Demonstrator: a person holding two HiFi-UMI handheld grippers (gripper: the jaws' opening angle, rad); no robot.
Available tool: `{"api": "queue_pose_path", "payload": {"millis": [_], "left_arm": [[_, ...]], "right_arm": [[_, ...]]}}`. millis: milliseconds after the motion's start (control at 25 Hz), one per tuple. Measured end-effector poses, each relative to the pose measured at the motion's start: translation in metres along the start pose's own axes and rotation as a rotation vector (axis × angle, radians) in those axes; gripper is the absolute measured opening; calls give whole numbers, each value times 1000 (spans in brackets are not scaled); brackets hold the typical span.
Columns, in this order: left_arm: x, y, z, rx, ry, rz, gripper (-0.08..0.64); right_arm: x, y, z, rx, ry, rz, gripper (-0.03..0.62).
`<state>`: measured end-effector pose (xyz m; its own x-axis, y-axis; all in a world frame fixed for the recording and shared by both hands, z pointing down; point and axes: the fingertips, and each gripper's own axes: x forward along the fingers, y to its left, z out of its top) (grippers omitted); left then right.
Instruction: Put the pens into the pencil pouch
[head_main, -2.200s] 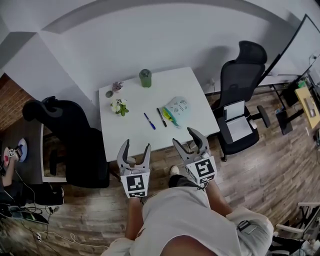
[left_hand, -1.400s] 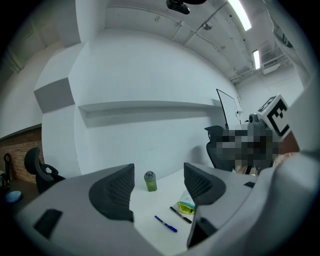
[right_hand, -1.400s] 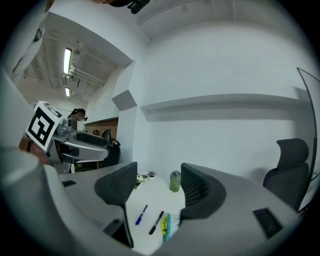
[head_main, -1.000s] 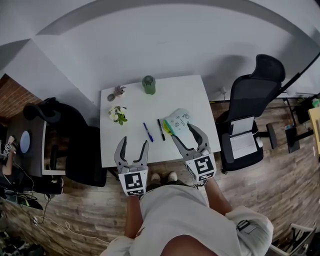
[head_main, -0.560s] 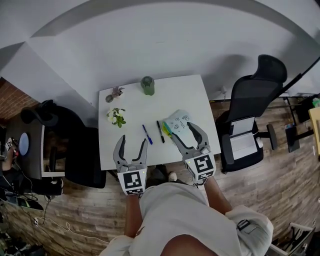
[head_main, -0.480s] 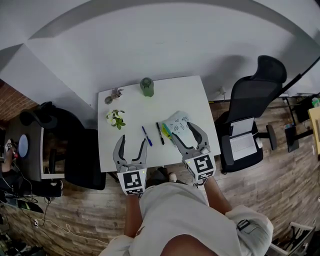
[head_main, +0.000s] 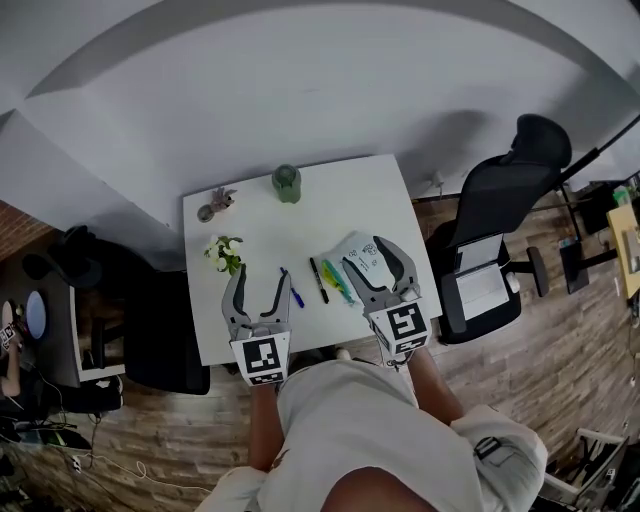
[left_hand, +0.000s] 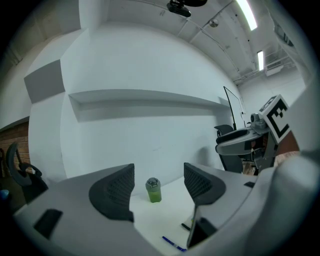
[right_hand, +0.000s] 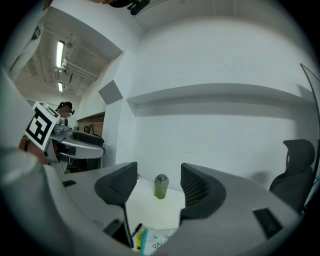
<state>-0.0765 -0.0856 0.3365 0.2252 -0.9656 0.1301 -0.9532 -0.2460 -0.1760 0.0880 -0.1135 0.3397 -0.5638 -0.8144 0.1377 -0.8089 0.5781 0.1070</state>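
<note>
On the white table (head_main: 340, 205) lie a blue pen (head_main: 293, 293), a black pen (head_main: 318, 280) and a pale mint printed pencil pouch (head_main: 352, 252) with a green-yellow edge. My left gripper (head_main: 260, 283) hangs open over the table's near edge, its right finger just beside the blue pen. My right gripper (head_main: 368, 260) is open above the pouch's near side. The left gripper view shows the left gripper (left_hand: 157, 192) empty, with the blue pen (left_hand: 174, 244) and the black pen (left_hand: 186, 226) low down. In the right gripper view the right gripper (right_hand: 159, 189) is empty above the pouch (right_hand: 156, 243) and black pen (right_hand: 136, 230).
A green bottle (head_main: 286, 183) stands at the table's far edge, a small flower plant (head_main: 222, 252) and a small ornament (head_main: 212, 206) at the left. A black office chair (head_main: 500, 200) is right of the table, a dark chair (head_main: 150, 320) left. The wall lies behind.
Both grippers have moved forward from the near edge in over the table, closer to the pens and pouch. Both have stayed open and the things on the table lie as before.
</note>
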Motion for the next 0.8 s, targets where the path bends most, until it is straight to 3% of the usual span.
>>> {"api": "queue_pose_path", "payload": {"millis": [400,800], "left_arm": [[45,35,-17,-31,18,-60,305],[75,41,-66,-64,89,-144,299]], "right_arm": [[49,-5,-2,-29,58,-41,264],[82,-4,-43,-55,187,-62,264]]}}
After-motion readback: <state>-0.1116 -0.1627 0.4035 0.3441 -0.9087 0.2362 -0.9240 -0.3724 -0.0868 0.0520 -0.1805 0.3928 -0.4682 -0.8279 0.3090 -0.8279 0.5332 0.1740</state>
